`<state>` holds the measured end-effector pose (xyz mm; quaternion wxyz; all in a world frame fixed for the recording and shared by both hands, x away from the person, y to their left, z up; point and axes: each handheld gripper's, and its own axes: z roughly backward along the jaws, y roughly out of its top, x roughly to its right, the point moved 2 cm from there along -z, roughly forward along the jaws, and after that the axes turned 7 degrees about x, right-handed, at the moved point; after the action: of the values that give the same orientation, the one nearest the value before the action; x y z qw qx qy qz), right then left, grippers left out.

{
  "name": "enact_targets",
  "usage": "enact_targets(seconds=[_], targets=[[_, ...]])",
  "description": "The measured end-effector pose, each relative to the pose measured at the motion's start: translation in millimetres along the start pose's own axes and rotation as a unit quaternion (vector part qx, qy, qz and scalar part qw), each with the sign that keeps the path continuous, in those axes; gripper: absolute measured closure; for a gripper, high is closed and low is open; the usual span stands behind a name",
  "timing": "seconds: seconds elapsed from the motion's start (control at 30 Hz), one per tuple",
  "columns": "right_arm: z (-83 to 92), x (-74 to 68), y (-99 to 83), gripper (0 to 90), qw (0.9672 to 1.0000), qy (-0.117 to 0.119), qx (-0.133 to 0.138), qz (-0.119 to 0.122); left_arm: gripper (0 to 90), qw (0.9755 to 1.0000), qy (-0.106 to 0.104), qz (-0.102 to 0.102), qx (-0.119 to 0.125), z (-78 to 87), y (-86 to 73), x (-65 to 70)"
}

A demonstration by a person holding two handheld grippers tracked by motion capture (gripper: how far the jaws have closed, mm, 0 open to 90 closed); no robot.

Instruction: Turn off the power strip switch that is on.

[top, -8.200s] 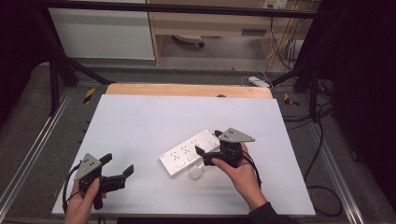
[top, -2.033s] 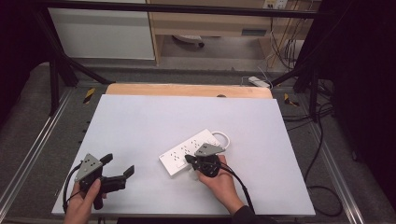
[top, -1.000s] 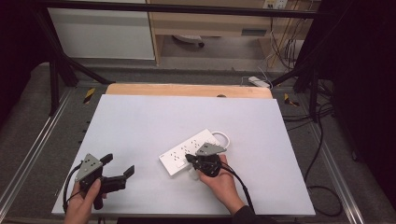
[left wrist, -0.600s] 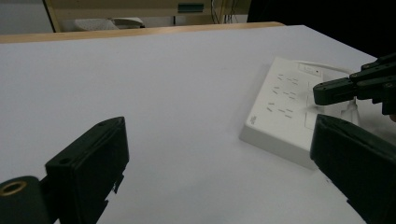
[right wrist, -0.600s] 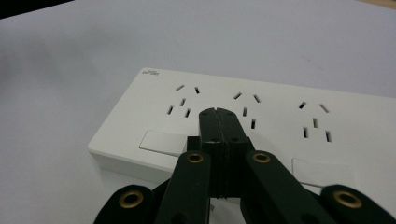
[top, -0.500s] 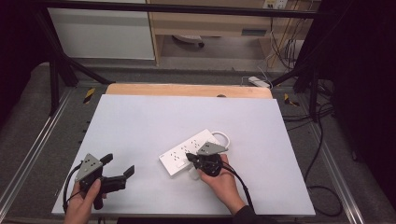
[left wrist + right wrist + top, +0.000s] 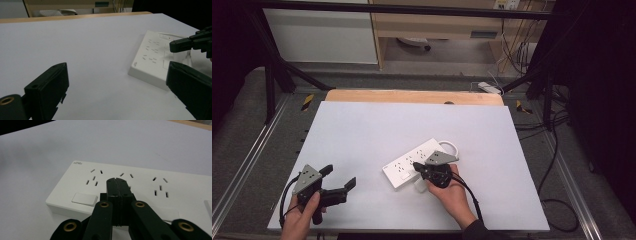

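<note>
Right hand-held gripper (image 7: 416, 166) nudged rightward, over power strip (image 7: 412, 161)

In the right gripper view the right claw (image 7: 117, 181), its jaws pressed together, covers part of the power strip (image 7: 140, 187) behind it, and the strip's far end runs off the picture's right edge. From above, the person's right hand (image 7: 451, 187) and that claw hide the strip's near corner and whatever white piece (image 7: 419, 186) lies beneath; what it is cannot be told. The small logo (image 7: 77, 163) ahead of the claw is too tiny to read. In the left gripper view the left claw (image 7: 120, 87) is cut off by the bottom edge.
</note>
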<state>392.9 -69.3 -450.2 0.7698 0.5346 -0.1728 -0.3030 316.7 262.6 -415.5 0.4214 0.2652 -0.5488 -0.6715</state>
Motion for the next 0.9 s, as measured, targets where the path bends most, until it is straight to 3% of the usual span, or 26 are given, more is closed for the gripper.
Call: enact_targets(seconds=[0.13, 0.33, 0.7, 0.9], targets=[[1.4, 1.4, 0.7, 89.9, 1.0, -0.001, 0.003, -0.002, 4.4, 1.0, 0.0, 0.001, 0.001, 0.2, 0.1, 0.2], [5.1, 4.2, 3.4, 79.9, 0.9999, -0.004, 0.013, -0.009, 4.3, 1.0, -0.001, -0.001, 0.0, 0.1, 0.1, 0.4], [18.9, 12.3, 17.1, 47.0, 0.999, -0.019, 0.036, -0.02, 4.3, 1.0, -0.001, -0.001, -0.001, -0.1, 0.1, 0.4], [26.4, 16.0, 23.8, 40.4, 0.9984, -0.027, 0.045, -0.023, 4.4, 1.0, -0.001, -0.001, -0.001, -0.3, -0.1, 0.6]])
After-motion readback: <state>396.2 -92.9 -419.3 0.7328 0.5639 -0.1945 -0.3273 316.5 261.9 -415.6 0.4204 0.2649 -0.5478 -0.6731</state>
